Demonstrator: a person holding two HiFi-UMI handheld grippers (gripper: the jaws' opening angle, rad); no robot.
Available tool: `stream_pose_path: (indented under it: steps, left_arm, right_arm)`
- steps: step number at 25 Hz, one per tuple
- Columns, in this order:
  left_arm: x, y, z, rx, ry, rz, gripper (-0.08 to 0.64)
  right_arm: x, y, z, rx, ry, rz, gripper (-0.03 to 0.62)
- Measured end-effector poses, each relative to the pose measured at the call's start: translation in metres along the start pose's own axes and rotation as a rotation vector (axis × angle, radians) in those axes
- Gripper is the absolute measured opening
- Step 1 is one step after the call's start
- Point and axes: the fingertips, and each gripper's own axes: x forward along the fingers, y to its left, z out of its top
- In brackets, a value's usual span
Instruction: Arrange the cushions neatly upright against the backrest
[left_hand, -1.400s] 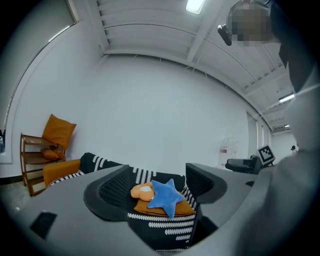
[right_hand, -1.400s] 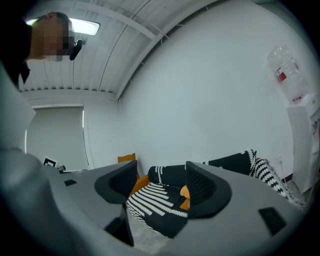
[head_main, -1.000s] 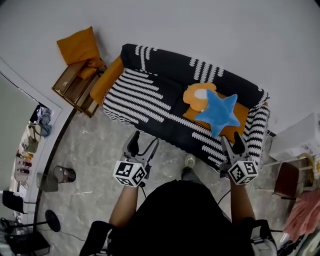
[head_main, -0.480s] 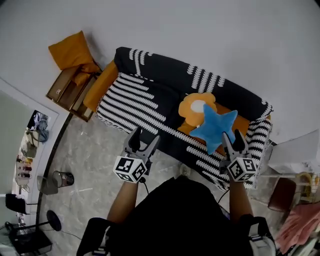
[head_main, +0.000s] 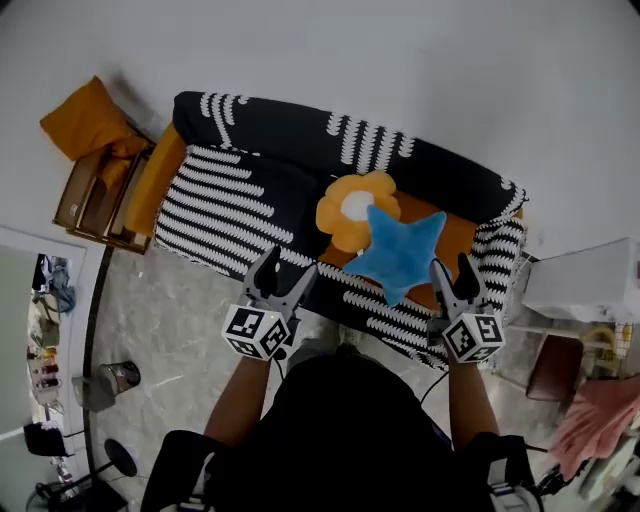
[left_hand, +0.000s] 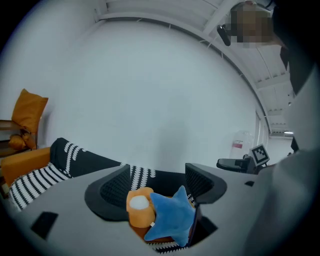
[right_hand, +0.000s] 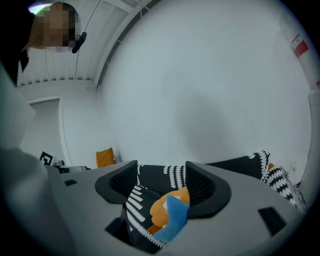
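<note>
Head view: left gripper (head_main: 284, 274) and right gripper (head_main: 452, 270) spread and empty before the sofa (head_main: 240, 205)

Both grippers hang over the front edge of the black, white-striped sofa and point towards its seat. In the left gripper view the jaws stand wide apart, with nothing between them but the cushions farther off. The right gripper view shows the same: jaws released, gripping nothing. Neither gripper touches a cushion.

A blue star cushion (head_main: 400, 252) lies on the right half of the seat, partly over an orange flower cushion (head_main: 347, 212) with a white centre. Both rest on a flat orange cushion (head_main: 458, 235) that lies on the seat in front of the backrest (head_main: 300, 125). Whether the star and the flower lean on the backrest or lie flat cannot be told from these views.

The right gripper is just beside the star's lower point. The left gripper is well apart from the heap, in front of the bare striped part of the seat.

To the left of the sofa stands a wooden chair (head_main: 90, 200) with a loose orange pillow (head_main: 85, 118) on it. The person's bare forearms reach out from a dark top above the grey floor (head_main: 170, 310)
</note>
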Motion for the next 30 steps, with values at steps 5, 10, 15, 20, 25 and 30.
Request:
stream_pose_path:
  steps: [5,10,15,20,25,30]
  left_arm:
    - [0.038,-0.008,-0.025,-0.047,0.070,-0.064,0.362]
    - [0.082,-0.010,-0.049,-0.114,0.138,-0.128,0.362]
    - [0.132,0.001,-0.077,-0.202,0.200,-0.157,0.362]
    - [0.179,0.011,-0.106,-0.256,0.274,-0.179,0.362]
    - [0.219,0.013,-0.145,-0.395,0.366,-0.172,0.362]
    - [0.249,0.024,-0.183,-0.469,0.419,-0.105,0.364]
  right_arm:
    - [0.004,-0.021,-0.006,0.009,0.026,-0.056,0.295]
    - [0.019,-0.052,-0.018,0.052,0.076,-0.129,0.298]
    - [0.050,-0.087,-0.038,0.110,0.121,-0.217,0.298]
    - [0.085,-0.117,-0.064,0.111,0.188,-0.293,0.304]
    - [0.109,-0.154,-0.088,0.149,0.242,-0.390,0.327]
    - [0.130,-0.175,-0.122,0.228,0.289,-0.433,0.365]
